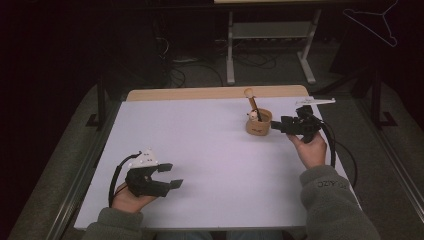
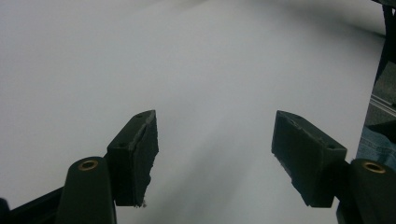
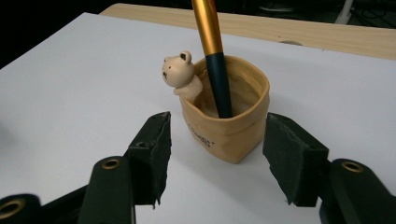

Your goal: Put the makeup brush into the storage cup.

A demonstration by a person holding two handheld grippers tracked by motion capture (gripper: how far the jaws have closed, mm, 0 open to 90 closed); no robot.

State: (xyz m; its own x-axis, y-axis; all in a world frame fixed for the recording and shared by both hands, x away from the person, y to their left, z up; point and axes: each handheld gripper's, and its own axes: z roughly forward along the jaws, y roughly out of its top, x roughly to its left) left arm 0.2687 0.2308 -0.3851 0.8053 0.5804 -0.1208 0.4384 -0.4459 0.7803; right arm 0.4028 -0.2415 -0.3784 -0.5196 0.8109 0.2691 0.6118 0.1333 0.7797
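Note:
A tan cup (image 1: pixel 258 124) (image 3: pixel 231 125) with a small bear figure (image 3: pixel 180 72) on its rim stands upright at the back right of the white table top (image 1: pixel 200 150). A pen with an orange upper and dark lower part (image 3: pixel 212 51) (image 1: pixel 253 104) leans inside it. My right gripper (image 1: pixel 276 126) (image 3: pixel 217 158) sits just right of the cup, open, its jaws apart from the cup's sides. At the front left, my left gripper (image 1: pixel 170 176) (image 2: pixel 215 154) rests open over bare table with nothing between its jaws.
A wooden strip (image 1: pixel 215 92) runs along the table's far edge. Beyond it stand a metal frame's legs (image 1: pixel 230 50) on a dark floor with cables. A white clothes hanger (image 1: pixel 380 22) hangs at the upper right. The table's right edge (image 1: pixel 345 175) lies close to my right forearm.

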